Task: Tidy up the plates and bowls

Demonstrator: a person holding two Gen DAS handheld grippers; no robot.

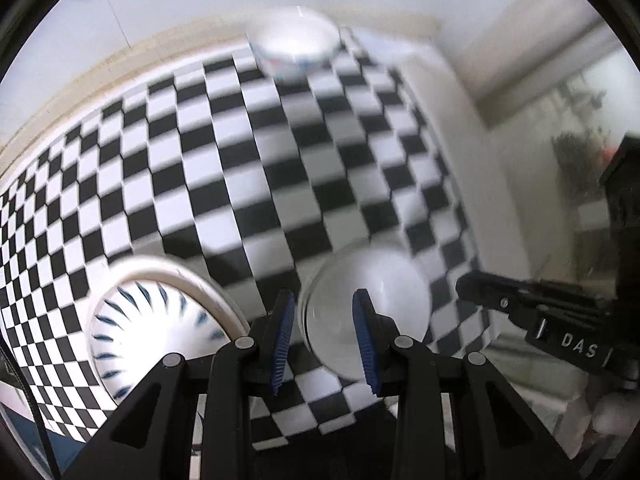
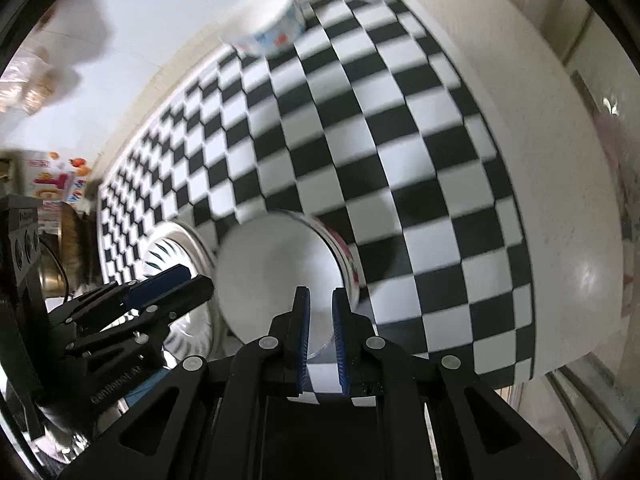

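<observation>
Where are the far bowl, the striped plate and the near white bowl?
far bowl [image 1: 294, 46], left wrist view, inner wall.
striped plate [image 1: 152, 320], left wrist view, striped inside.
near white bowl [image 2: 276, 272], right wrist view, white inside.

White bowl with red flowers sits tilted on the checkered bench, just beside the blue-streaked plate. Far back stands another bowl, upright, patterned blue and red.

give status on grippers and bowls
Left gripper and right gripper both shut on white bowl rim. Blue-striped dish close beside it. Patterned bowl at far edge, clear.
</observation>
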